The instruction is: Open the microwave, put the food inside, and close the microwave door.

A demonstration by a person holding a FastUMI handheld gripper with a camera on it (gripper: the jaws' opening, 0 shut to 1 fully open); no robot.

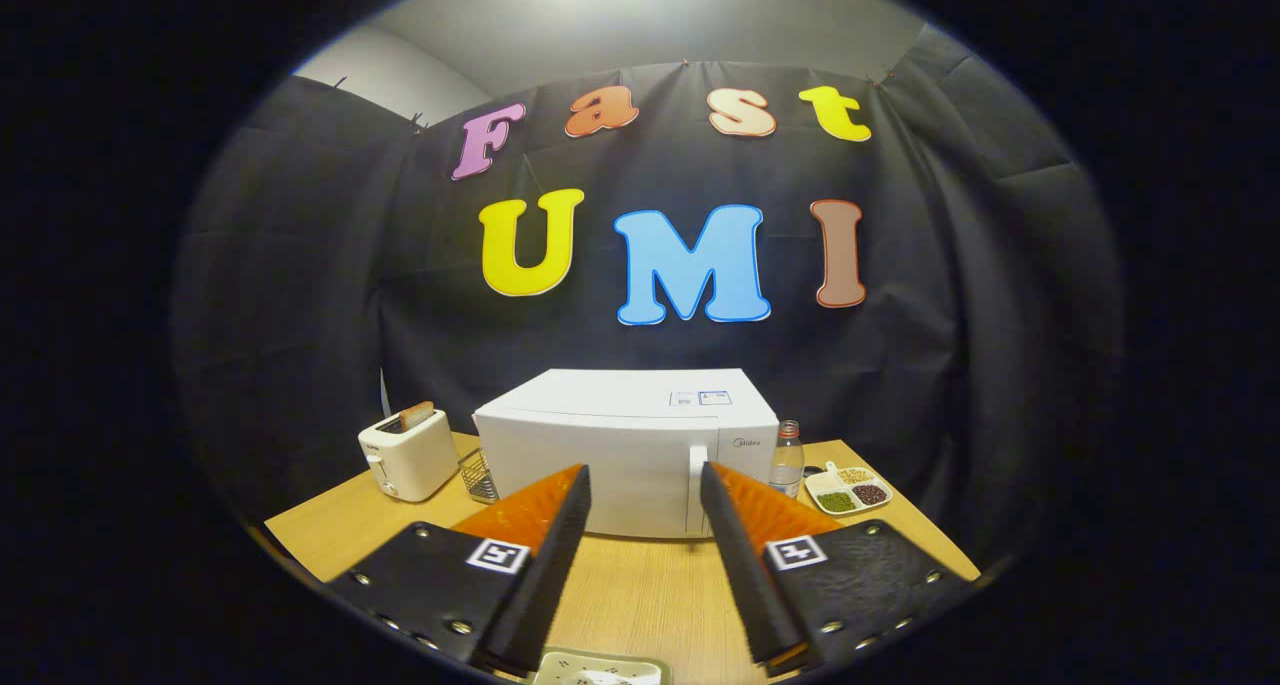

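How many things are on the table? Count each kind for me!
Microwave: 1
Toaster: 1
Wire basket: 1
Bottle: 1
Divided dish of beans: 1
Plate between the open gripper fingers: 1
Total: 6

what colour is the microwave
White, door included; it shows best in the gripper view, beyond the open gripper.

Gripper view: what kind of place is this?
Likely a staged kitchen booth: a wooden table carrying a closed microwave, a toaster and a divided dish of beans, all before a black cloth wall. The tongs are open, empty.
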